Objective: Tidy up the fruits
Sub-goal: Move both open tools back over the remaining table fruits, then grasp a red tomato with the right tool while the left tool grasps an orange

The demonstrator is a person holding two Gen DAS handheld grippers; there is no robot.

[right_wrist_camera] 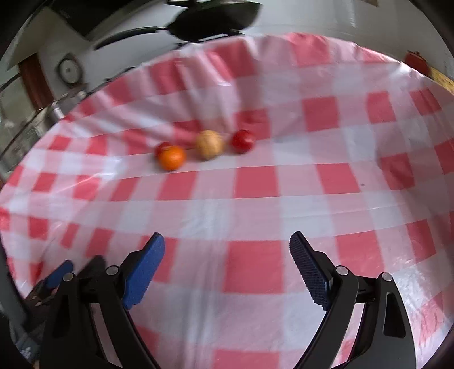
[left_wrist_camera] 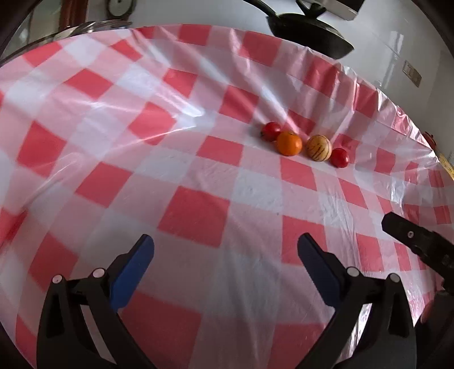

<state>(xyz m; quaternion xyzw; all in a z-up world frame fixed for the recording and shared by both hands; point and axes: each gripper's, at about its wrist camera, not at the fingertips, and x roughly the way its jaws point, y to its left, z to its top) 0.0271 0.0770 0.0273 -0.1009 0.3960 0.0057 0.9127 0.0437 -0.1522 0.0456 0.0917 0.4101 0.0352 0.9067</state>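
Observation:
Several small fruits sit in a row on the red-and-white checked tablecloth (left_wrist_camera: 198, 215): a red tomato (left_wrist_camera: 270, 130), an orange fruit (left_wrist_camera: 289, 143), a tan striped fruit (left_wrist_camera: 319, 148) and another red tomato (left_wrist_camera: 339, 157). In the right wrist view they show as the orange fruit (right_wrist_camera: 171, 157) with a red tomato (right_wrist_camera: 162, 148) behind it, the tan fruit (right_wrist_camera: 209, 144) and a red tomato (right_wrist_camera: 242, 140). My left gripper (left_wrist_camera: 225, 245) is open and empty, well short of the fruits. My right gripper (right_wrist_camera: 227, 244) is open and empty, also short of them.
A black pan (left_wrist_camera: 309, 28) stands beyond the table's far edge; it also shows in the right wrist view (right_wrist_camera: 215, 17). Part of the right gripper (left_wrist_camera: 417, 241) enters the left wrist view at the right. A red object (right_wrist_camera: 415, 61) lies past the table's right edge.

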